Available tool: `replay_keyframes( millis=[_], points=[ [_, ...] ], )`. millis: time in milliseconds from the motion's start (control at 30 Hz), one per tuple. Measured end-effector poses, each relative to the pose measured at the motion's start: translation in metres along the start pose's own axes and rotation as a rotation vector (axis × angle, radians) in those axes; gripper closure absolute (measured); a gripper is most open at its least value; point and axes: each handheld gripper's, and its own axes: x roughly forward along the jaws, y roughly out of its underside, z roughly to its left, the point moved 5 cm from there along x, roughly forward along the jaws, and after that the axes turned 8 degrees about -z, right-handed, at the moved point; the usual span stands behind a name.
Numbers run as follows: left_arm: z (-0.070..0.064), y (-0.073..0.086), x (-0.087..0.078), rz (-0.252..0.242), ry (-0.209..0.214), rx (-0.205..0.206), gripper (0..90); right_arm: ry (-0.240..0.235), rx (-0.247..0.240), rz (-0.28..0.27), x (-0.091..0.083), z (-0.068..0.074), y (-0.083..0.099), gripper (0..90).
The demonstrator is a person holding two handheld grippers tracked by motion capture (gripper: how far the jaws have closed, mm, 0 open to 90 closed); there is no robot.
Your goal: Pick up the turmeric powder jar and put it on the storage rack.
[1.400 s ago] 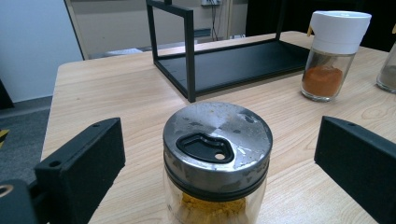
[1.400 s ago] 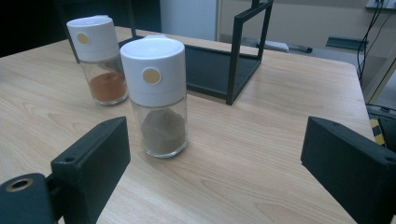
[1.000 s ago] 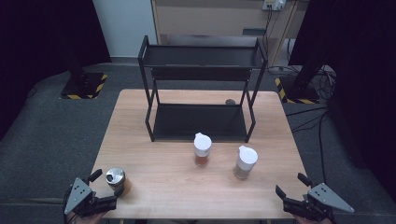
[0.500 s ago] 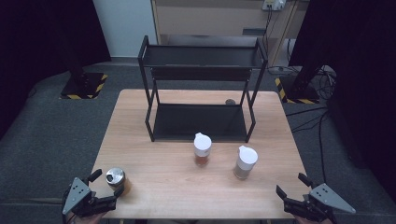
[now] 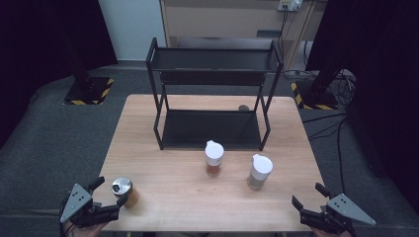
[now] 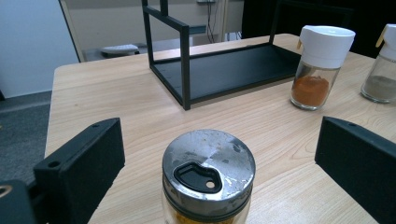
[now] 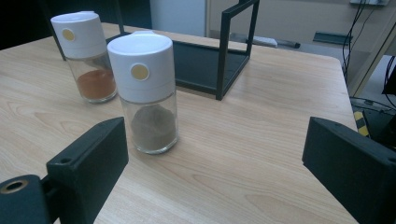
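A glass jar with a worn metal lid [image 5: 122, 190] [image 6: 208, 177] stands near the table's front left corner. My left gripper [image 5: 109, 197] [image 6: 219, 140] is open, one jaw on each side of the jar and apart from it. A white-capped jar of orange spice [image 5: 214, 159] [image 6: 320, 65] [image 7: 88, 60] and a white-capped jar of grey spice [image 5: 259, 172] [image 7: 147, 93] stand in front of a black two-tier rack [image 5: 212, 94] [image 6: 224, 70] [image 7: 219, 56]. Off the front right edge, my right gripper [image 5: 307, 195] [image 7: 215, 140] is open and holds nothing; the grey jar lies ahead to its left.
The wooden table [image 5: 197, 207] has bare room along its front middle and sides. A small dark round thing [image 5: 243, 107] lies behind the rack's right legs. On the floor are striped stand bases [image 5: 89, 91] and cables [image 5: 341, 128].
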Motion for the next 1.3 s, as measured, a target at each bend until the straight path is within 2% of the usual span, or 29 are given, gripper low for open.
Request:
replay_keyframes(
  millis=[100,300,767,1167,1300],
  points=[
    [0.001,-0.003,0.002,0.019,0.006,-0.011,0.9,0.0,0.001,-0.001,0.0,0.0,0.0,7.1],
    [0.002,-0.008,0.008,0.053,0.016,0.001,1.6,-0.003,0.005,-0.002,0.0,-0.001,0.0,7.3],
    [0.01,-0.002,0.024,0.128,0.006,-0.001,5.7,-0.005,0.01,-0.001,0.0,-0.002,0.001,7.5],
    [0.016,0.008,0.034,0.153,0.033,-0.001,18.9,-0.003,0.011,-0.002,0.0,-0.001,0.001,7.6],
    [0.019,0.015,0.034,0.138,0.044,0.002,25.3,-0.002,0.01,-0.003,0.0,-0.001,0.001,7.6]
  ],
)
